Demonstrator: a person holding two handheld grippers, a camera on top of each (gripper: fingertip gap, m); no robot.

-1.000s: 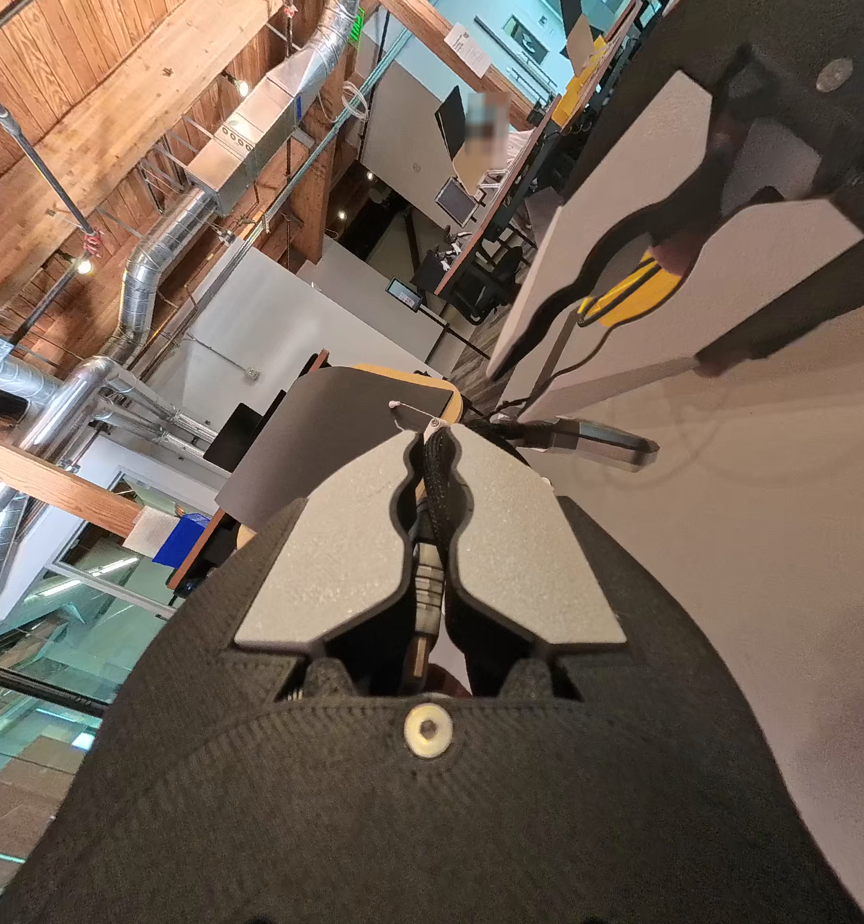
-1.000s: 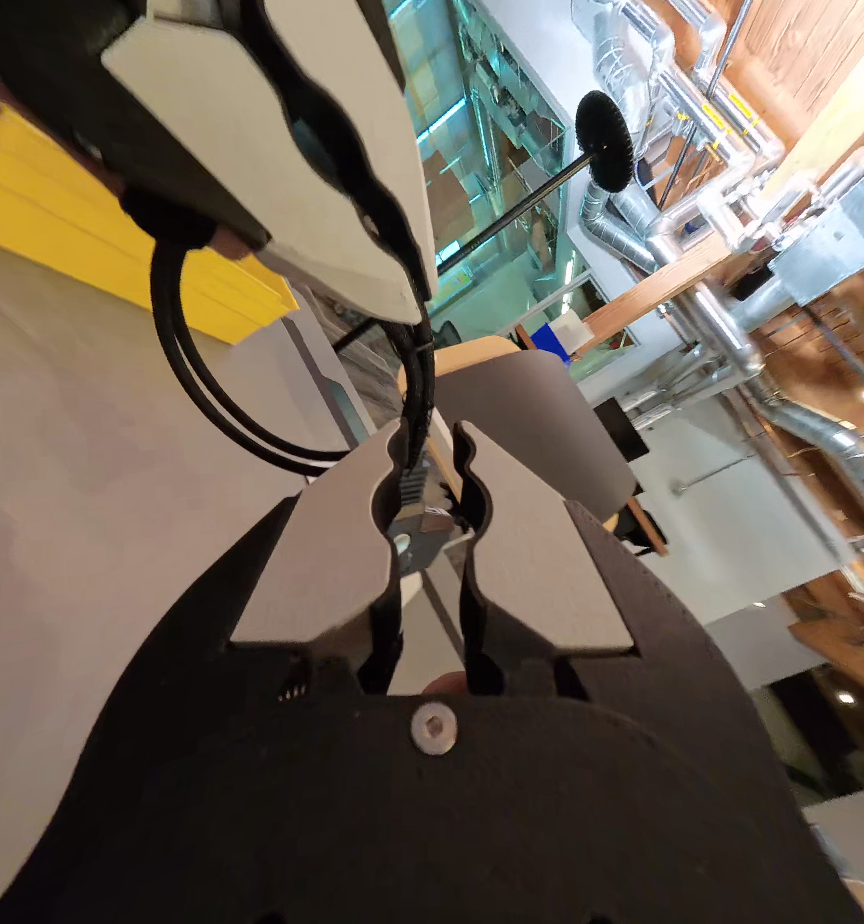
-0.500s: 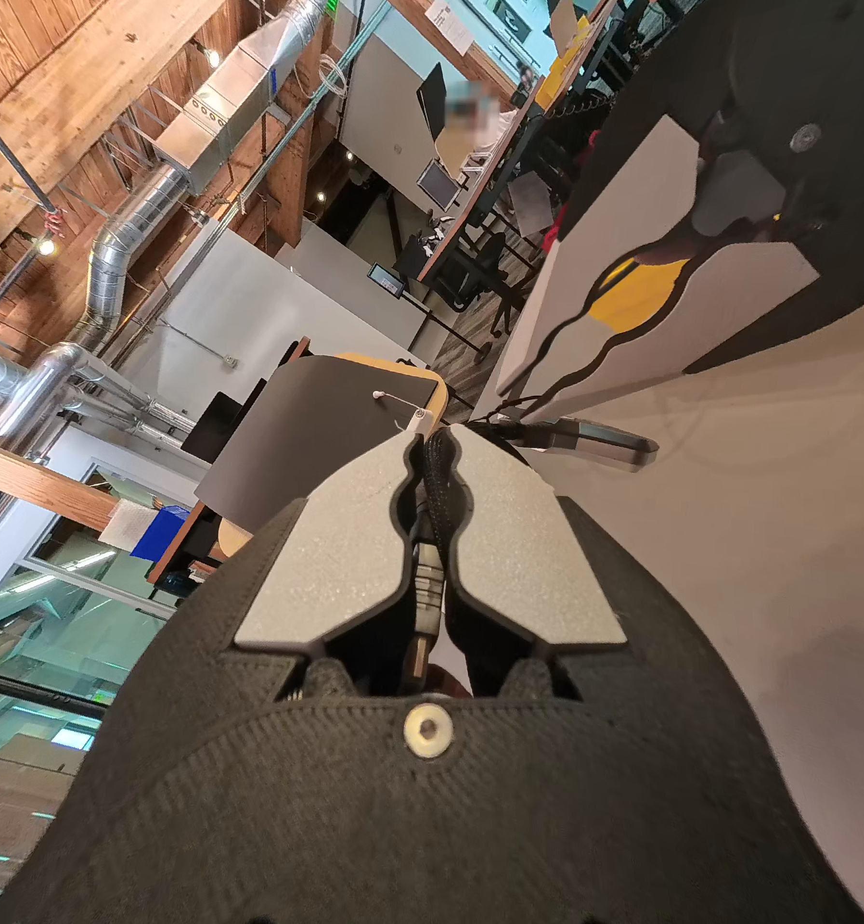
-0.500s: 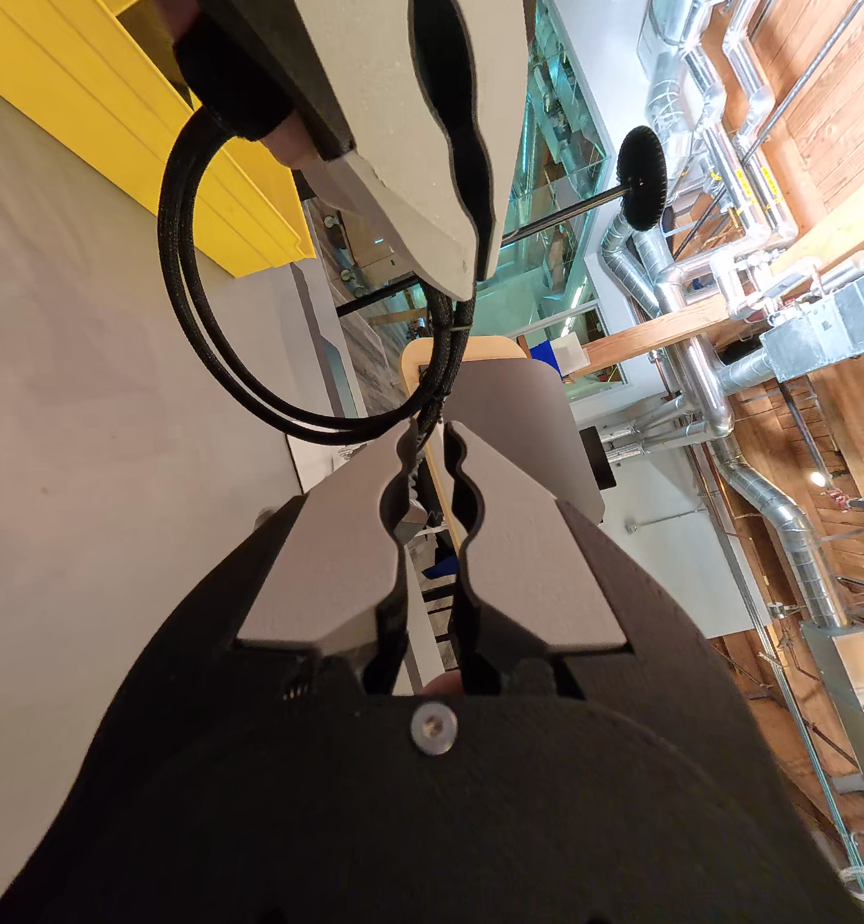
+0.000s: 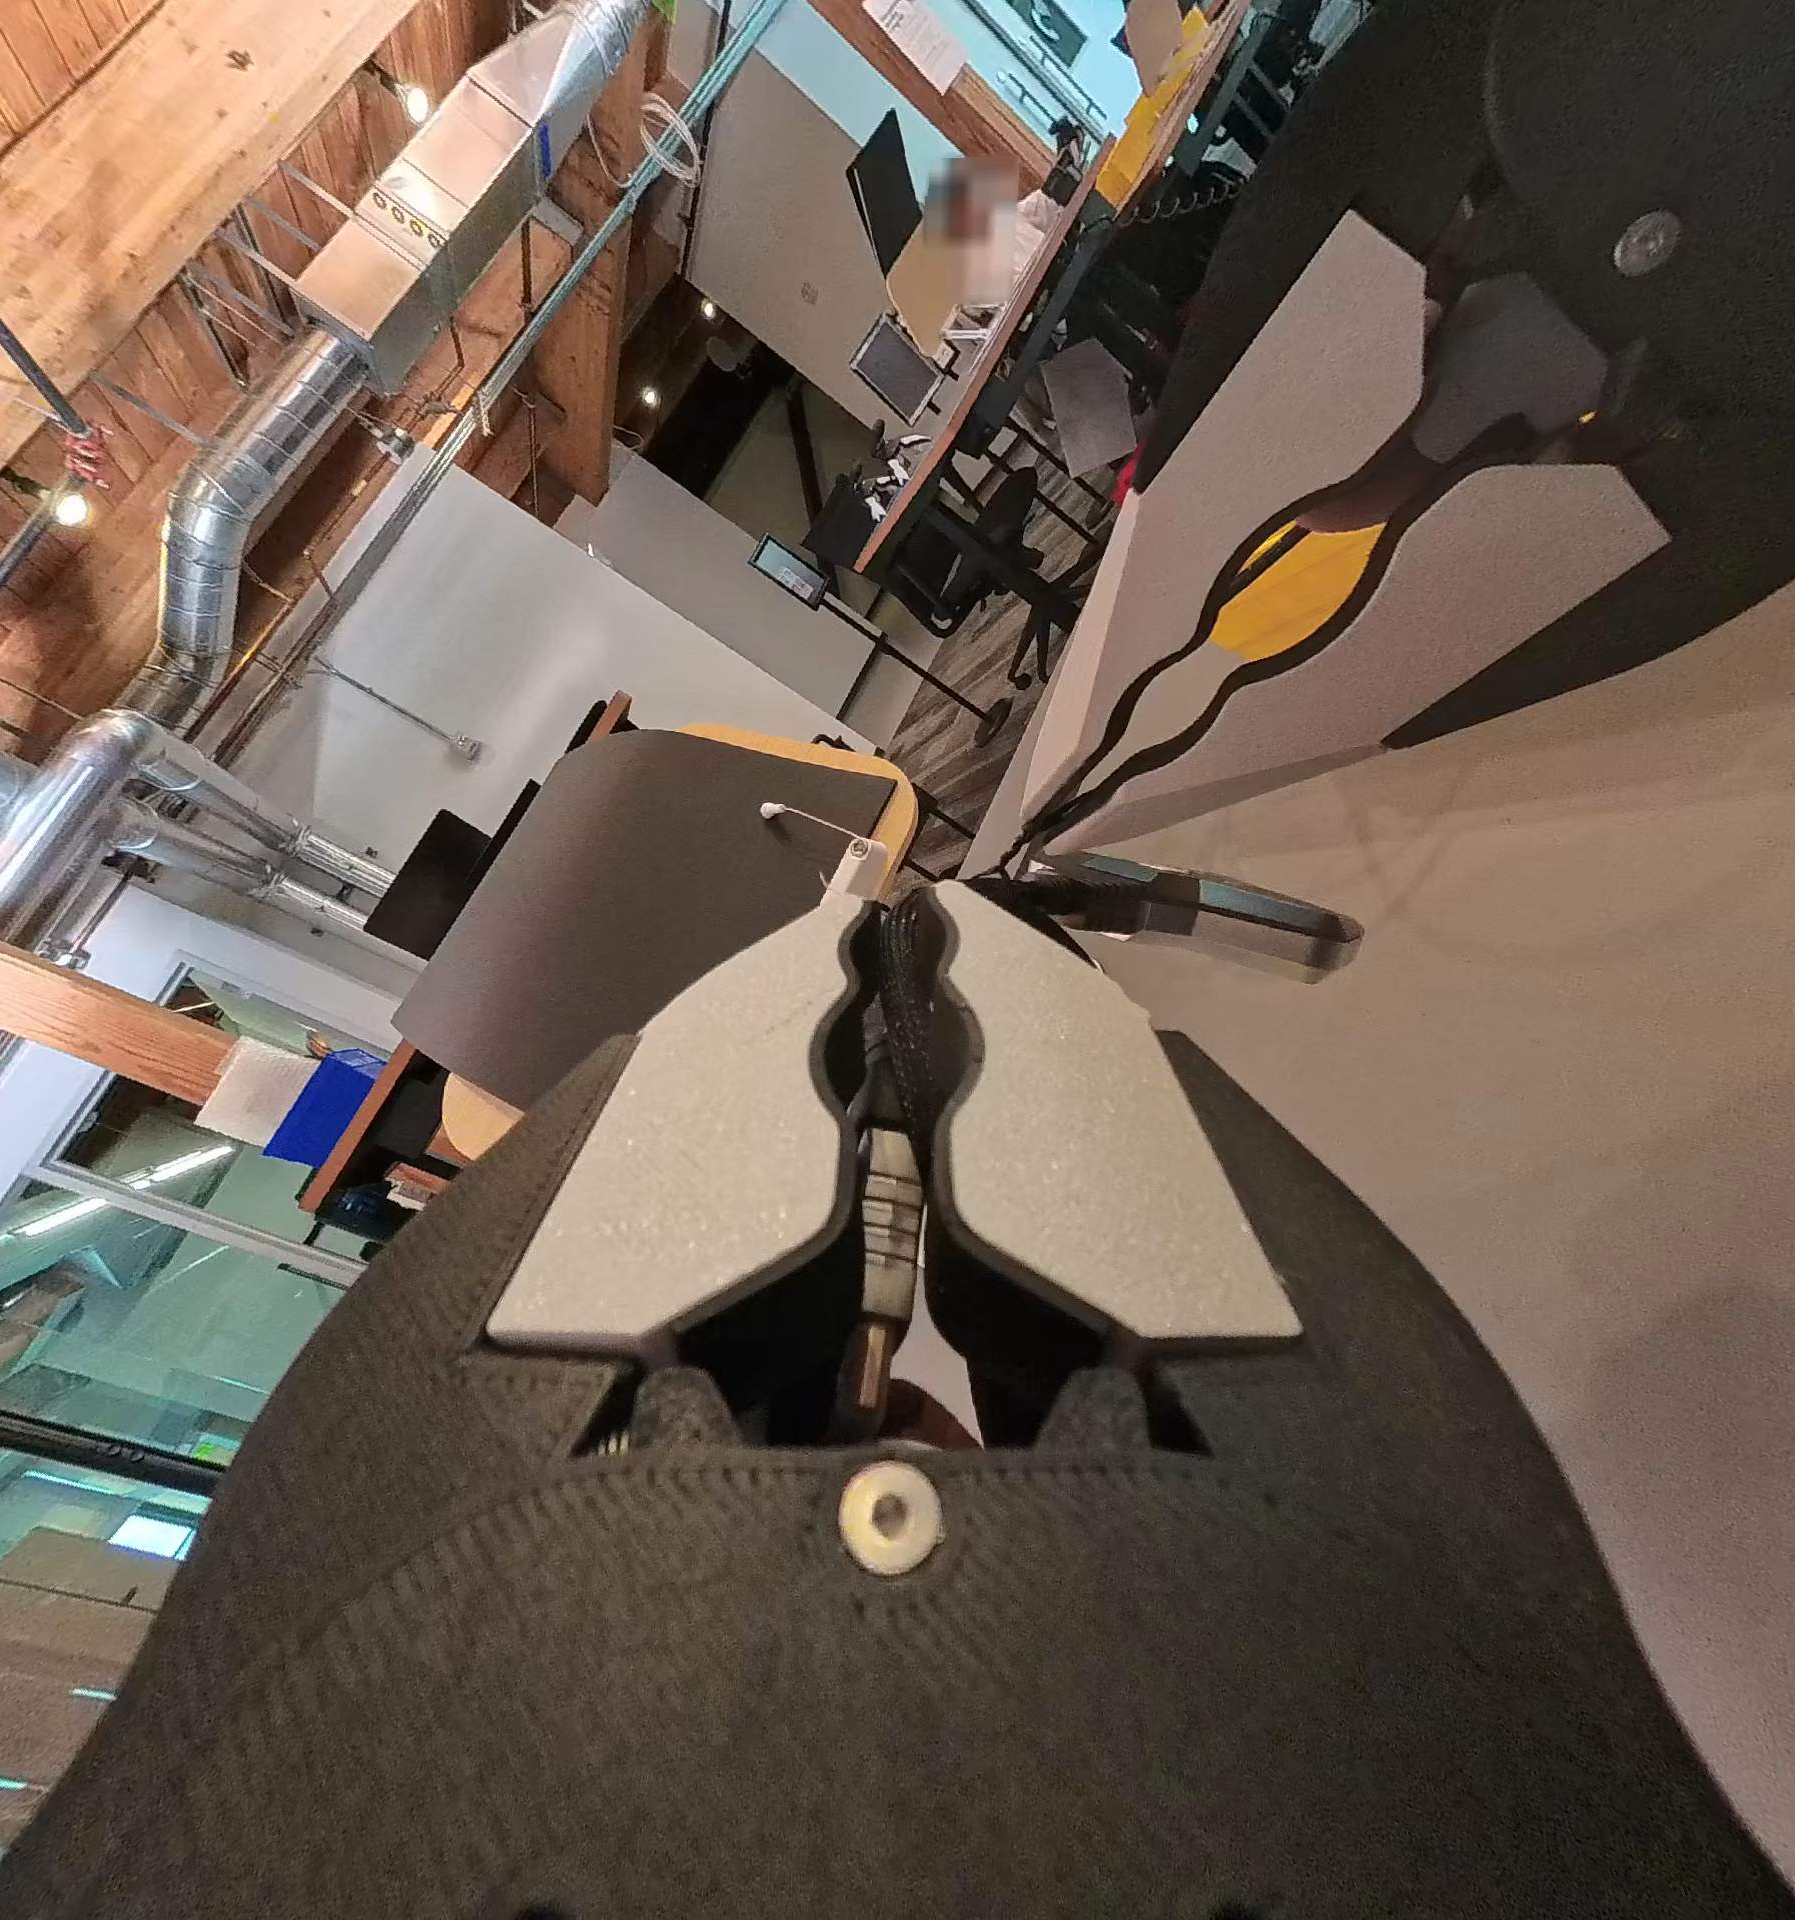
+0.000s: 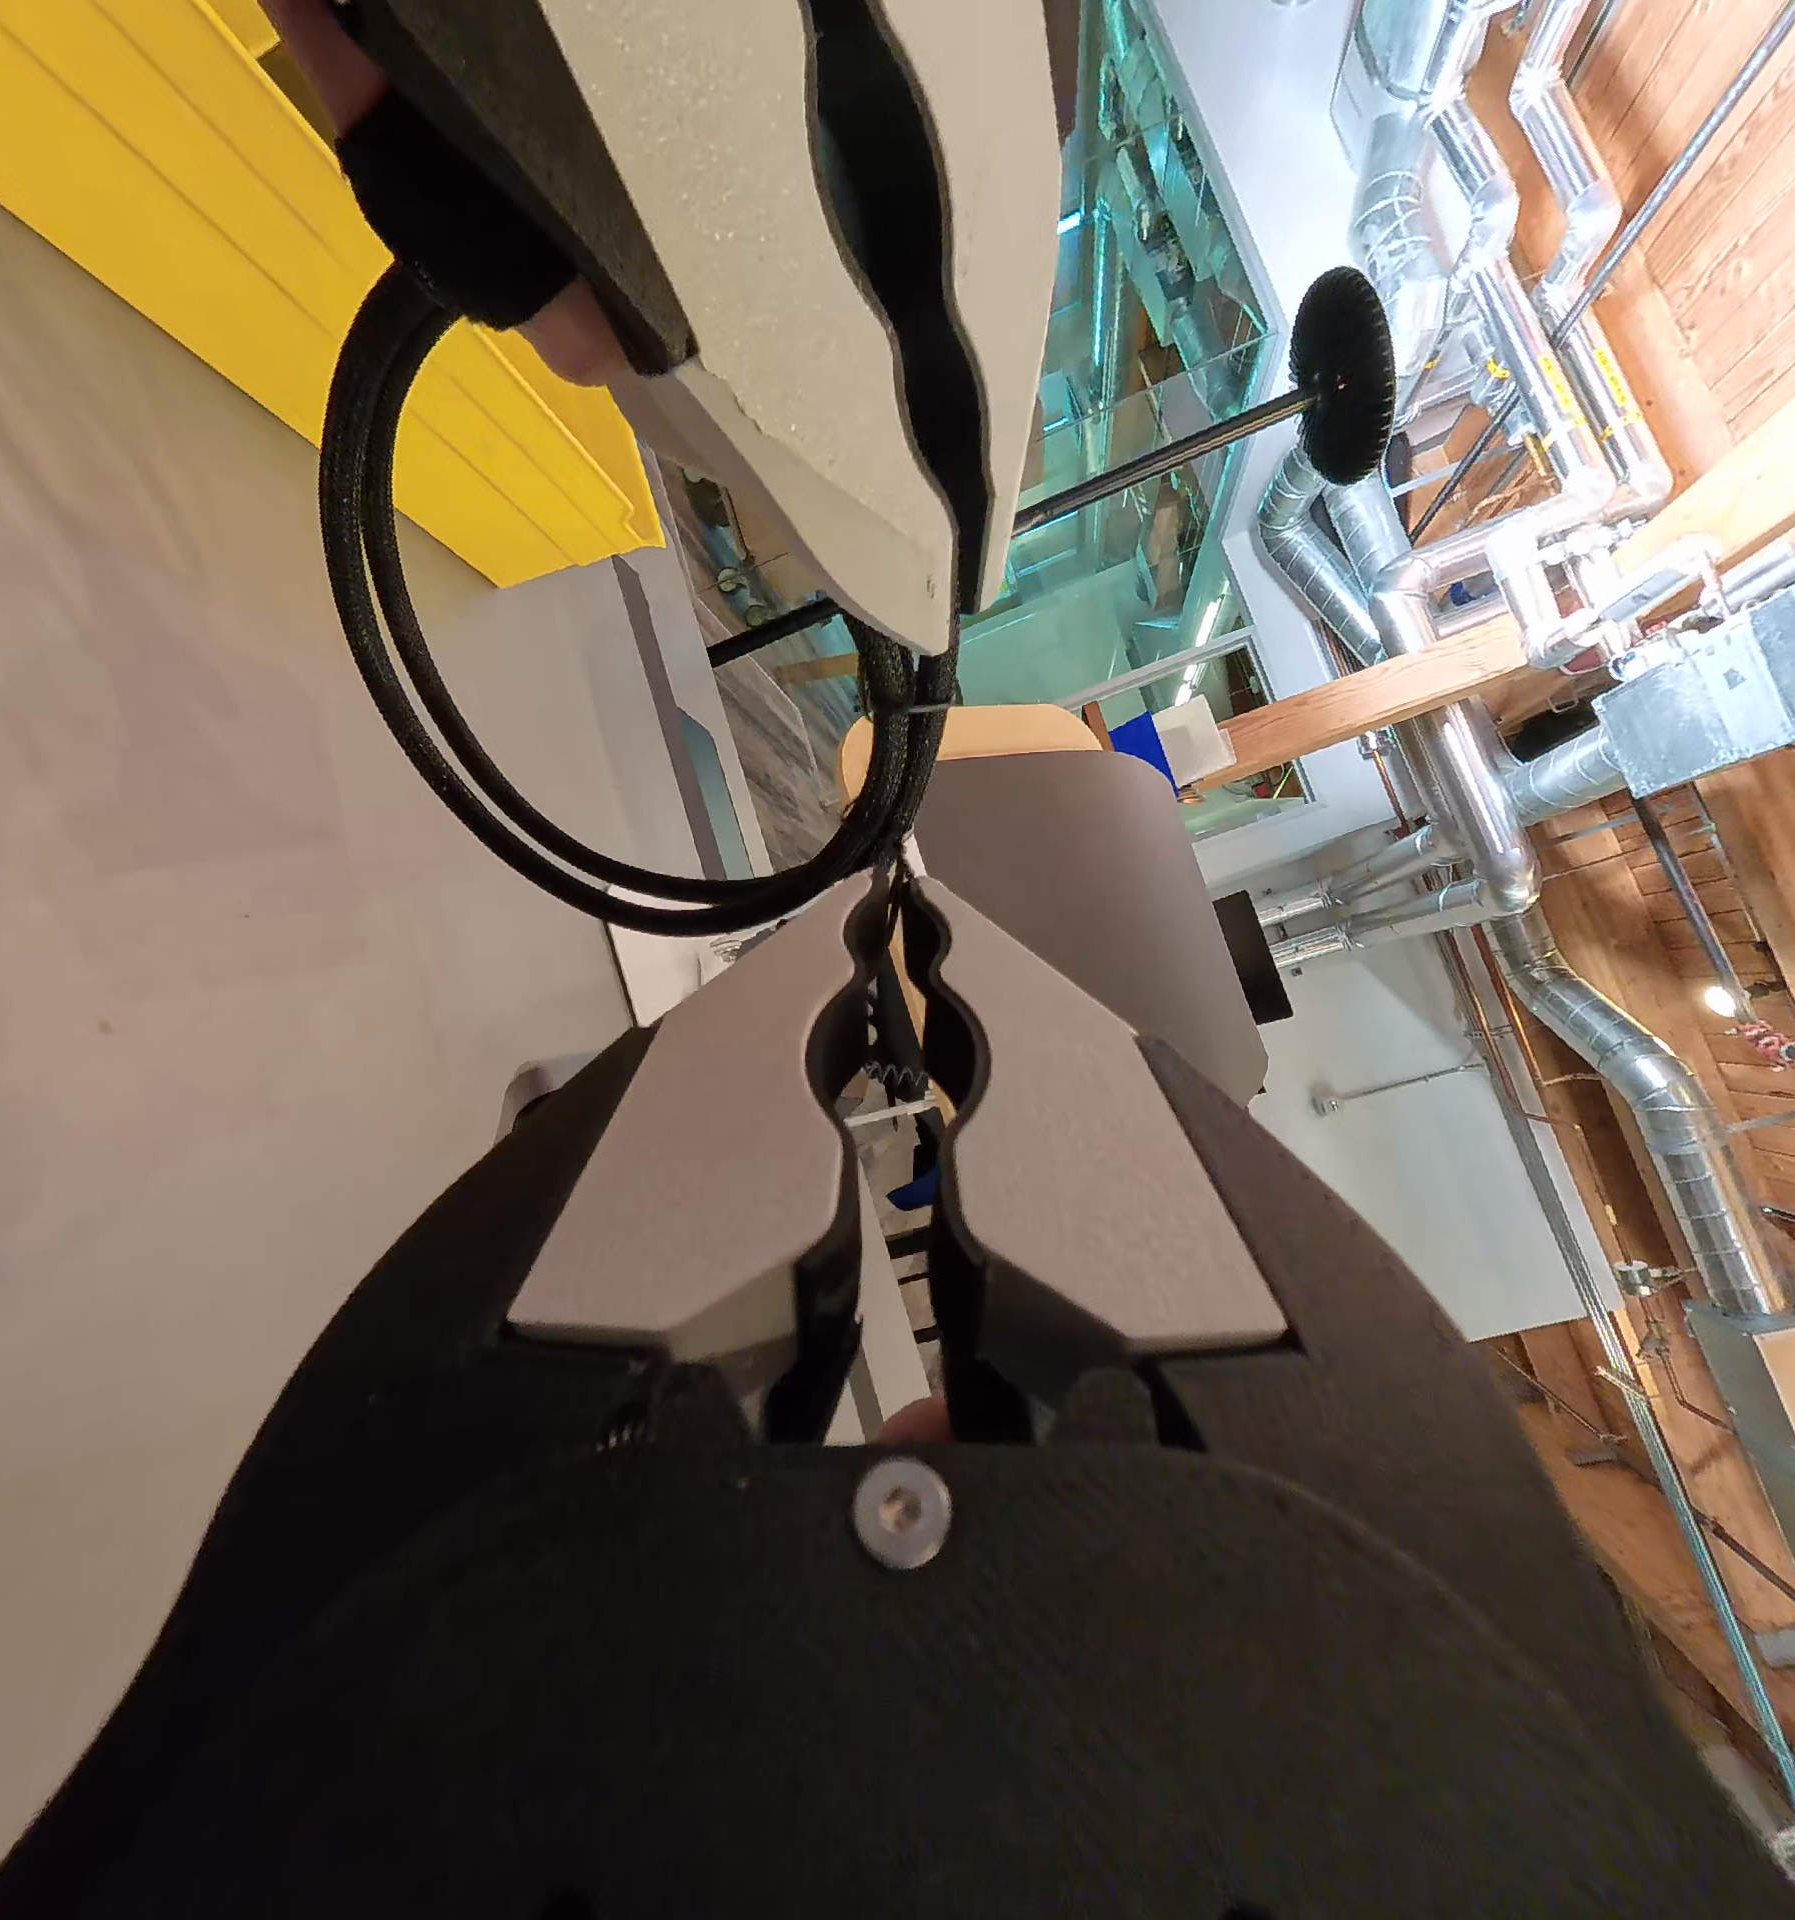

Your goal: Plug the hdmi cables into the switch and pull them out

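Left wrist view: the left claw [image 5: 898,920] is clamped on a braided HDMI cable [image 5: 908,997], with the metal plug [image 5: 888,1221] lying back between the fingers toward the claw body. Gripping on the cable just ahead of the plug likely keeps the connector steady and aligned for handling. Beyond the fingertips, the switch [image 5: 1199,909], a dark flat box, lies on the grey bench [image 5: 1495,1091]; whether any cable is seated in it cannot be determined here. The right claw [image 5: 1132,769] appears at upper right, its tips close to the switch end, fingers nearly together.

Right wrist view: the right claw [image 6: 898,883] has its fingers drawn almost together at the tips, where a thin dark strand sits; whether it is actually pinching the cable cannot be told. The left claw [image 6: 950,613] hangs above, with two braided cables [image 6: 373,582], bound together by a tie [image 6: 919,707], looping out beside the yellow bin [image 6: 249,291]. The loop suggests slack deliberately kept so the plug can travel without strain. The switch is not identifiable in this view.
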